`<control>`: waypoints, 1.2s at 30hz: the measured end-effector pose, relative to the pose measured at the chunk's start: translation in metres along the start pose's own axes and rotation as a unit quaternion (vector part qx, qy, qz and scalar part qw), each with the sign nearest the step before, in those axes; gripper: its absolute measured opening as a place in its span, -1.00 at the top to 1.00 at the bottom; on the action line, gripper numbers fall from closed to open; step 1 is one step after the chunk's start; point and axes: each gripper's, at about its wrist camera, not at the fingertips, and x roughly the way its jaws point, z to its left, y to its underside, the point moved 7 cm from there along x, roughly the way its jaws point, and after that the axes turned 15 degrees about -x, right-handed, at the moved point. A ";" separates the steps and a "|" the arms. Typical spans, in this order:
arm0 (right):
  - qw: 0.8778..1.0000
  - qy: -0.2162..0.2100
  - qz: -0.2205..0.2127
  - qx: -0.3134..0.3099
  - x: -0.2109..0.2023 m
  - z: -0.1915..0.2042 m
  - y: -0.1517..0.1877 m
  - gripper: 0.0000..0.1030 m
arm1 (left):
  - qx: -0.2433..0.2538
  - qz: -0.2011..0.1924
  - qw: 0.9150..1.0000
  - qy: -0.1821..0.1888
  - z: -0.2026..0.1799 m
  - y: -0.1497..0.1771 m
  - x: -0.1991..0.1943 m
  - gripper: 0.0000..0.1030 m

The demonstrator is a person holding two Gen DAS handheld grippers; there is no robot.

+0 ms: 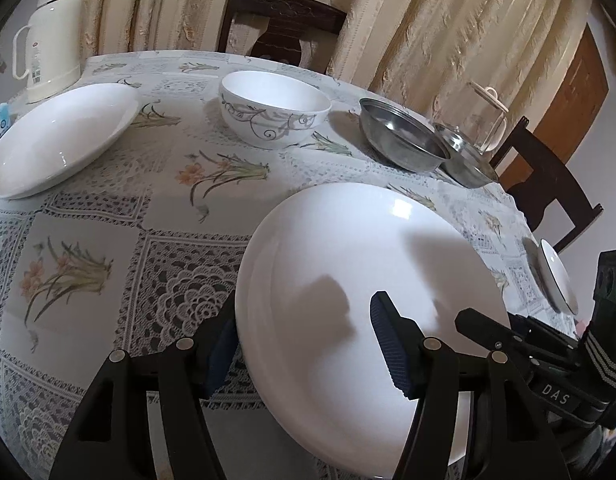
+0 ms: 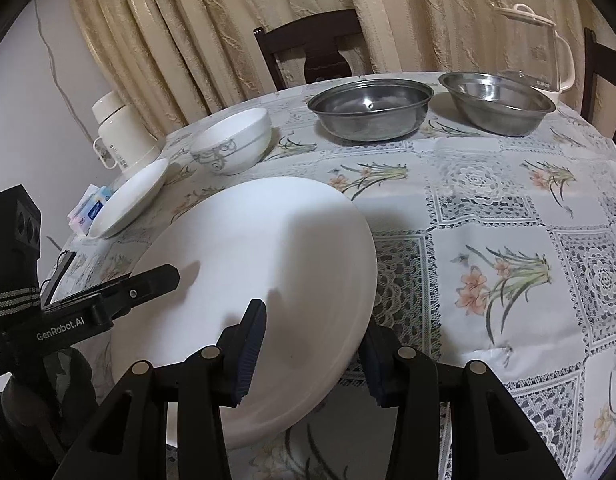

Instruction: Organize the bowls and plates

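A large white plate (image 1: pixel 348 280) (image 2: pixel 260 264) is tilted above the table's near edge, and both grippers straddle its rim. My left gripper (image 1: pixel 304 344) has one finger under its left rim and one on top. My right gripper (image 2: pixel 312 356) has one finger on top and one under its right rim. Both jaws are spread wide around the rim, and I cannot tell whether the pads press it. A second white plate (image 1: pixel 60 136) (image 2: pixel 128 204) lies at the left. A patterned white bowl (image 1: pixel 274 108) (image 2: pixel 232 140) stands behind. Two steel bowls (image 1: pixel 402 136) (image 2: pixel 370 110) stand at the back right.
A cream thermos (image 1: pixel 54 36) stands at the back left, a glass kettle (image 2: pixel 536 52) at the back right. A small dark-rimmed dish (image 1: pixel 556 280) sits at the table's right edge. Dark chairs (image 1: pixel 280 24) stand behind the flowered tablecloth (image 2: pixel 508 208). Tissue packs (image 2: pixel 92 208) lie by the left plate.
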 end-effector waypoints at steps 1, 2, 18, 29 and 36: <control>1.000 -0.001 0.001 0.002 0.001 0.000 0.000 0.07 | 0.001 0.000 1.000 0.001 0.000 0.000 0.000 -0.26; 1.000 -0.003 0.002 0.004 0.001 -0.001 0.001 0.07 | 0.003 0.000 1.000 0.002 -0.001 0.001 0.001 -0.26; 0.999 0.033 -0.009 0.036 -0.014 -0.026 0.003 -0.42 | -0.011 0.012 1.000 0.011 0.014 0.001 -0.005 -0.40; 0.998 0.047 -0.043 -0.003 -0.028 -0.004 -0.026 -0.42 | -0.042 -0.007 0.999 -0.006 0.048 -0.012 -0.019 -0.40; 0.998 0.013 -0.055 -0.021 -0.027 0.020 -0.046 -0.41 | -0.054 -0.025 0.998 -0.009 0.070 -0.026 -0.032 -0.40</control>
